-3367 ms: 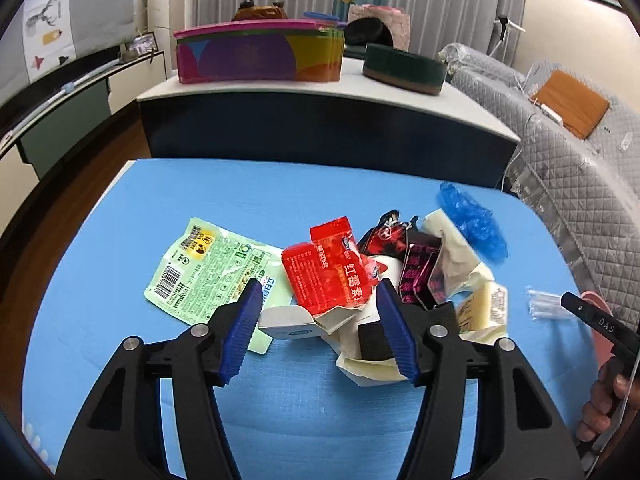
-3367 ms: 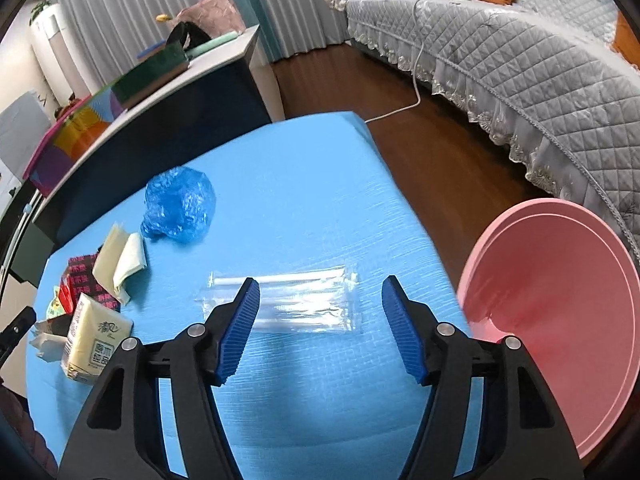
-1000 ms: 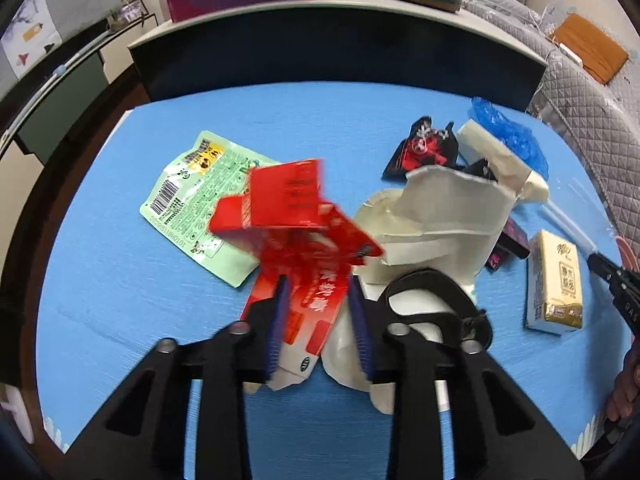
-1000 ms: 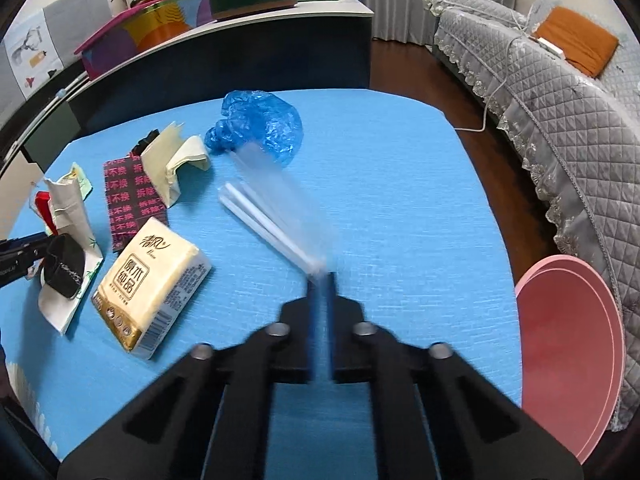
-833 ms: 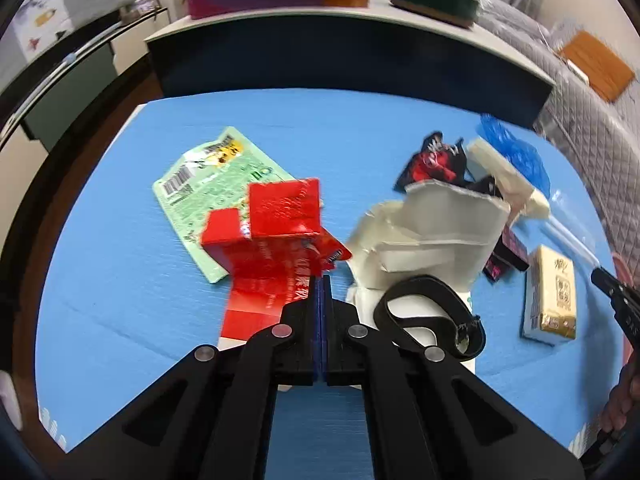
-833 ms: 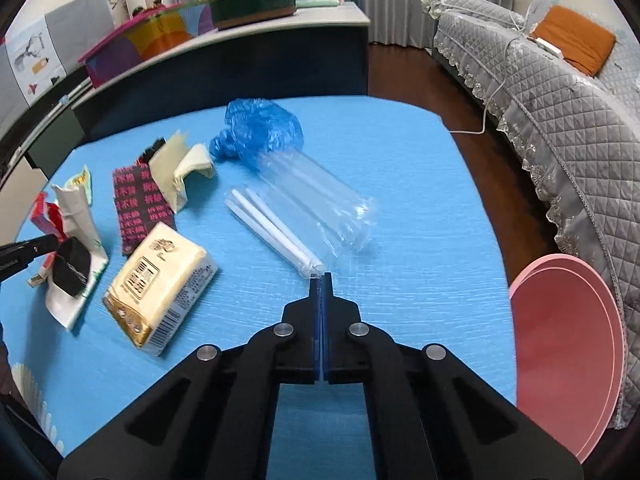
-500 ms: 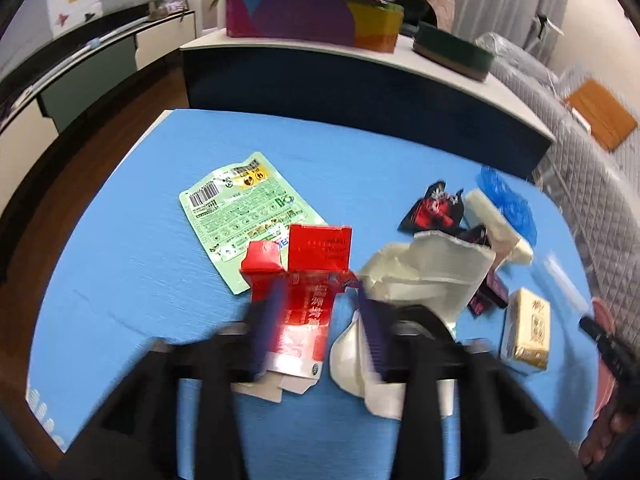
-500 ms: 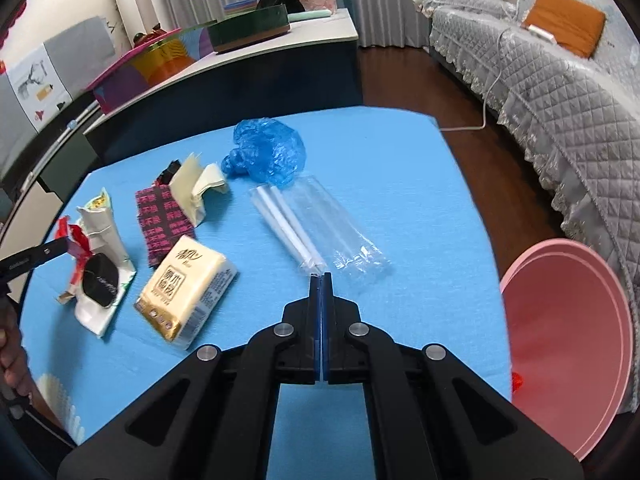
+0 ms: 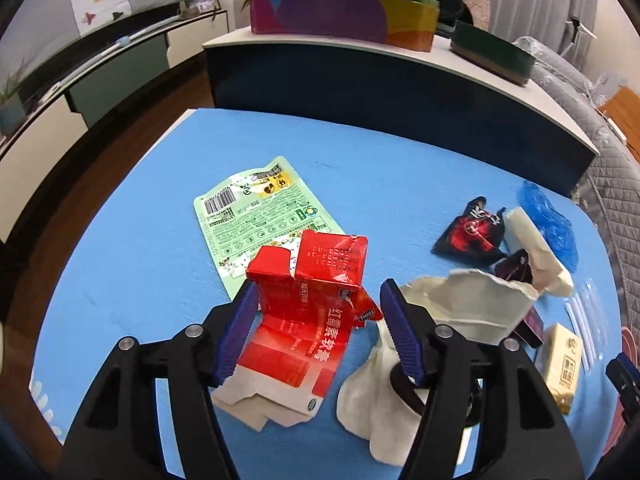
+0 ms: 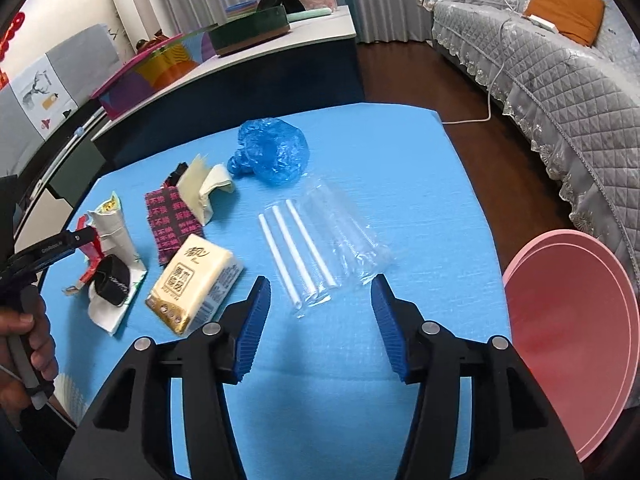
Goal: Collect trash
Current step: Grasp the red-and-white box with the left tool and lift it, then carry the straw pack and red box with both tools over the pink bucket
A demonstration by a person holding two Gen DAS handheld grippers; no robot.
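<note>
Two grippers we hold over the blue table [image 10: 400, 152]: our left gripper [image 9: 318, 330] has just been opening, its jaws apart around the red carton [image 9: 308, 296] lying there; our right gripper [image 10: 320, 326] has just been opening too, with the clear straw packet [image 10: 320, 240] just ahead on the cloth.

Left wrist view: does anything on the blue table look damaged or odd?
Yes. The red cardboard carton between the open left gripper pads is torn open and crumpled, overlapping the green printed wrapper.
</note>
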